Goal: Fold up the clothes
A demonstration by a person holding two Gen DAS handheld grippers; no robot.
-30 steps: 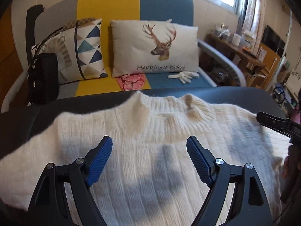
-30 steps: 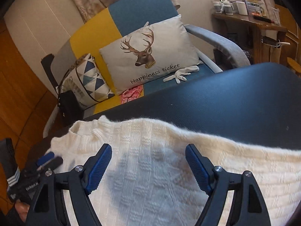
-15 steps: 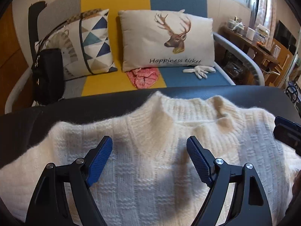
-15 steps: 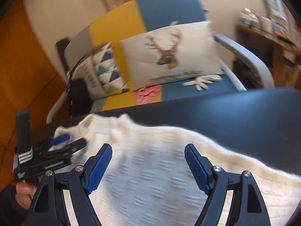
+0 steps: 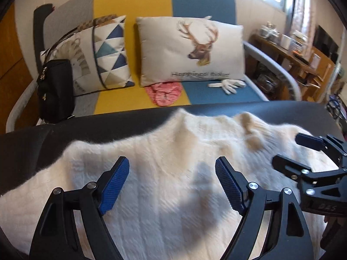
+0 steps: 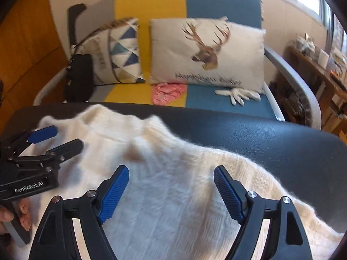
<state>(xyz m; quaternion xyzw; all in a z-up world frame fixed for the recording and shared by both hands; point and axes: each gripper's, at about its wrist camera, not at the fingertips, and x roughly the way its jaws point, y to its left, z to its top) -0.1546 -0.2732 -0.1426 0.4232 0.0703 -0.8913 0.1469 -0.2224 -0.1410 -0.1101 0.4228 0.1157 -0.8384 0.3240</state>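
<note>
1 cream knitted sweater [image 5: 164, 186] lies spread flat on a dark table [image 5: 65, 134], its high collar [image 5: 188, 125] turned toward the far edge and its body filling the near part of both views. Above its middle hangs the left gripper [image 5: 172, 182], its 2 blue-padded fingers [image 5: 115, 186] spread wide with nothing between them, casting a grey shadow on the knit. Just beside it, over the sweater's right shoulder area, is the right gripper [image 6: 171, 186], likewise spread wide and empty; in the left wrist view it enters from the right edge [image 5: 288, 151], with its 2 fingers apart. In the right wrist view the left gripper shows at the left edge [image 6: 56, 139] near the collar, held by a hand [image 6: 13, 216] whose fingers wrap the handle. Beyond the table stands a sofa [image 5: 134, 6] in grey, yellow and blue panels. On it rest 1 deer-print cushion [image 5: 190, 49], 1 cushion with triangles [image 5: 108, 49], a black bag [image 5: 55, 88], a crumpled pink cloth [image 5: 164, 93] and a white glove [image 5: 227, 85]. A wooden shelf [image 5: 288, 54] with small items stands to the right.
</note>
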